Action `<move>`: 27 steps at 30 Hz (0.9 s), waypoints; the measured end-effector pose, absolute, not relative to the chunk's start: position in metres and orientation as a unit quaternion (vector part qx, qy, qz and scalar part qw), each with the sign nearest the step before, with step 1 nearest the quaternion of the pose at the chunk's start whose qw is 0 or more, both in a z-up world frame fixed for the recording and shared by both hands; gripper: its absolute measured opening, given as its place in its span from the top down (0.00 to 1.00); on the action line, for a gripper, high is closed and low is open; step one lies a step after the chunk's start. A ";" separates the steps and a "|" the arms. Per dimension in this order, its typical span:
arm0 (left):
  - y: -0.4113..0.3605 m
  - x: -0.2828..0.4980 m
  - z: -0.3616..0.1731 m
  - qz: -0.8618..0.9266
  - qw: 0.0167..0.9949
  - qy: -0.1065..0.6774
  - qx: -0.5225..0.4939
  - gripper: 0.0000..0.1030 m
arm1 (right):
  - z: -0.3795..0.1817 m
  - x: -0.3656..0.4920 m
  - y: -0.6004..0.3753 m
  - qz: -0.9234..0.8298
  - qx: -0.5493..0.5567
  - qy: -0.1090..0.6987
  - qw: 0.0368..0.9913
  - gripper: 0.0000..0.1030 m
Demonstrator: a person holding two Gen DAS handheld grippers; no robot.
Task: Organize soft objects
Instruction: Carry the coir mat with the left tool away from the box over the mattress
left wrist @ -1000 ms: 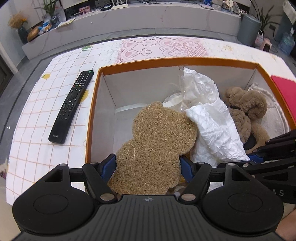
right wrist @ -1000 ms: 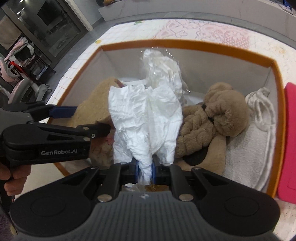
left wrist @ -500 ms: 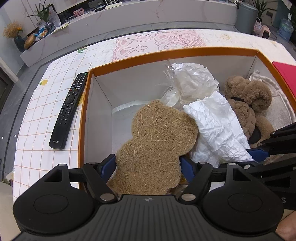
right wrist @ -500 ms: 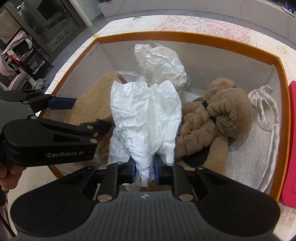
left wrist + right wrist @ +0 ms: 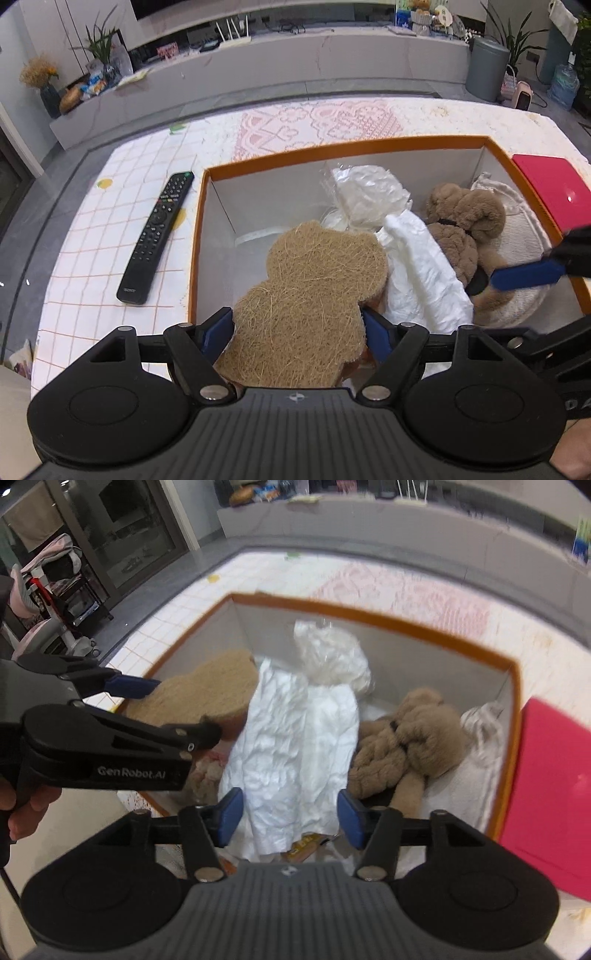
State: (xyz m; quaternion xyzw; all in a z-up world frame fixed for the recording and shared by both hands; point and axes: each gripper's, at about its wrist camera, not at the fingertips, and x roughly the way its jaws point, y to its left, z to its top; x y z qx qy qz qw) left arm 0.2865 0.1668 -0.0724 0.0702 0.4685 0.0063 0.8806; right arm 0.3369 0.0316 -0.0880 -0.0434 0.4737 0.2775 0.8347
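right gripper (image 5: 290,818) jaws, just opening, stand apart around one white crumpled cloth (image 5: 295,753); left gripper (image 5: 297,332) grasps one fibre pad (image 5: 314,295). both sit in one orange-rimmed box (image 5: 332,149) beside one plush bear (image 5: 410,738).

box (image 5: 343,149): orange-rimmed | fibre pad (image 5: 314,291) (bear-shaped), white cloth (image 5: 295,746), plush bear (image 5: 410,738) inside
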 end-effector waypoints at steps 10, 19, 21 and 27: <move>0.148 0.251 -0.040 0.000 0.913 0.405 0.037 0.14 | -0.047 0.303 -0.006 0.259 -0.031 0.410 0.874 0.38; 0.101 0.220 -0.013 -0.053 0.934 0.352 0.022 0.16 | -0.024 0.266 -0.066 0.233 0.005 0.373 0.898 0.37; 0.085 0.216 -0.011 -0.072 0.934 0.349 0.022 0.16 | -0.021 0.257 -0.084 0.223 0.016 0.370 0.902 0.37; 0.026 0.213 -0.009 -0.139 0.923 0.354 0.057 0.17 | -0.025 0.234 -0.135 0.183 0.028 0.373 0.909 0.37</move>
